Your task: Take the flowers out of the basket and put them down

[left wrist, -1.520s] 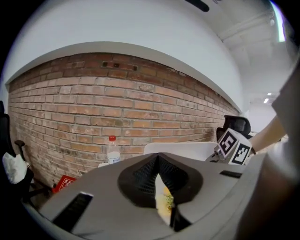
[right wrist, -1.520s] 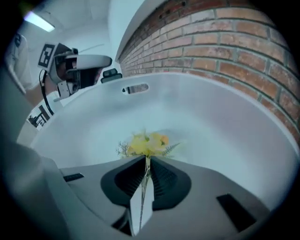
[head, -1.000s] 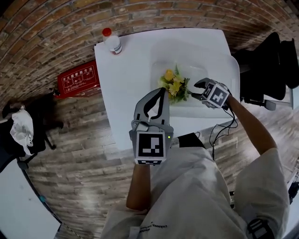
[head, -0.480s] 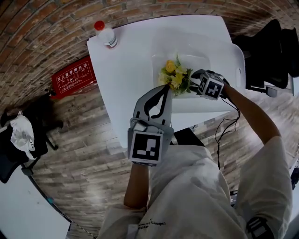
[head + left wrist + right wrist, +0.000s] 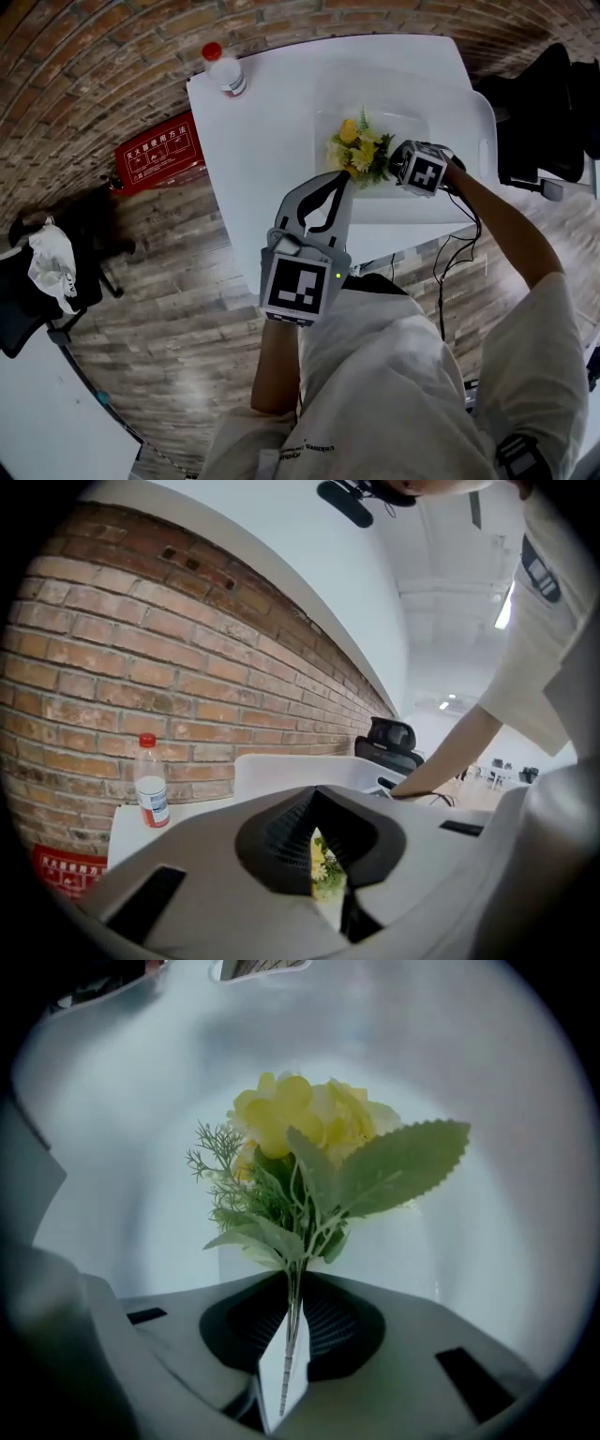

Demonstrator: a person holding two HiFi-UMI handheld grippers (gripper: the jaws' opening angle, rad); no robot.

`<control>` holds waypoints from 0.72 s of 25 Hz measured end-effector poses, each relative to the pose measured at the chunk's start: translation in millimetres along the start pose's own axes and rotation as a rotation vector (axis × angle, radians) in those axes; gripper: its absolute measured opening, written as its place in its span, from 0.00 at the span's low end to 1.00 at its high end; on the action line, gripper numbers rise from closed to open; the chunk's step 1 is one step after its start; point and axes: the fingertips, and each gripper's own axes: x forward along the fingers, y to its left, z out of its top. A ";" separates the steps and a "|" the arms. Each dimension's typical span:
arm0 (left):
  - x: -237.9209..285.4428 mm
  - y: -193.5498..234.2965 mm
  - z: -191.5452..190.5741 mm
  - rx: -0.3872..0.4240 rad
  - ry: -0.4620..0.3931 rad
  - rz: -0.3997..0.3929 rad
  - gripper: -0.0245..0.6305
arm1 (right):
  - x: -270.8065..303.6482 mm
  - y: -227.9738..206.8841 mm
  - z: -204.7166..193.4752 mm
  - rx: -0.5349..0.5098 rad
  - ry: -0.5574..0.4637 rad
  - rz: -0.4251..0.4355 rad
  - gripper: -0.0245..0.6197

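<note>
Head view: you have the white table [image 5: 262,141] in front of you, with the white basket [image 5: 450,103] on its right half. Yellow flowers [image 5: 359,150] with green leaves sit within the basket's outline, near its left wall. Your right gripper [image 5: 392,167] points down at them from the right. Your left gripper [image 5: 336,183] hangs at the table's near edge, just beside the basket. A red-capped bottle [image 5: 225,71] stands at the far left corner. A red sign [image 5: 155,155] lies on the wooden floor beside the table.

Left gripper view: jaws together at the tips on your left gripper [image 5: 319,803], nothing clamped. Flowers [image 5: 326,869] show only through the slit below the tips. Bottle [image 5: 150,785] upright on the table [image 5: 131,822], basket [image 5: 281,766] to its right, a black chair [image 5: 394,738] beyond.

Right gripper view: jaws of your right gripper [image 5: 291,1330] have just been closing and are now clamped on the thin stems. Flowers [image 5: 309,1147] rise straight off the jaws, framed by the basket's white inside [image 5: 487,1101]. You cannot tell whether the blooms touch its bottom.
</note>
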 end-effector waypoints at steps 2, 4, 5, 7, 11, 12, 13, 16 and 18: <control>-8.2 7.5 10.4 -0.057 -0.050 0.037 0.08 | -6.6 -1.5 0.2 0.001 0.005 -0.015 0.15; -16.6 12.5 19.0 -0.056 -0.073 0.071 0.08 | -15.8 -1.5 2.0 -0.009 -0.001 -0.027 0.15; -19.9 13.1 21.2 -0.043 -0.068 0.084 0.08 | -20.8 -1.9 2.5 -0.019 -0.005 -0.034 0.14; -26.3 14.0 25.6 -0.022 -0.073 0.109 0.08 | -32.0 -2.5 3.1 -0.035 -0.014 -0.050 0.14; -37.2 19.1 32.2 -0.008 -0.129 0.164 0.08 | -56.0 -7.9 7.9 -0.045 -0.054 -0.095 0.14; -38.6 18.6 30.3 -0.009 -0.127 0.172 0.08 | -62.3 -8.5 10.3 -0.046 -0.068 -0.102 0.14; -39.9 17.0 27.8 -0.016 -0.124 0.178 0.08 | -67.6 -8.3 12.2 -0.045 -0.082 -0.106 0.14; -46.7 11.0 22.5 -0.068 -0.128 0.188 0.08 | -81.4 -5.9 12.1 -0.039 -0.109 -0.119 0.14; -51.8 9.4 20.1 -0.064 -0.120 0.206 0.08 | -92.5 -3.5 13.8 -0.044 -0.125 -0.132 0.14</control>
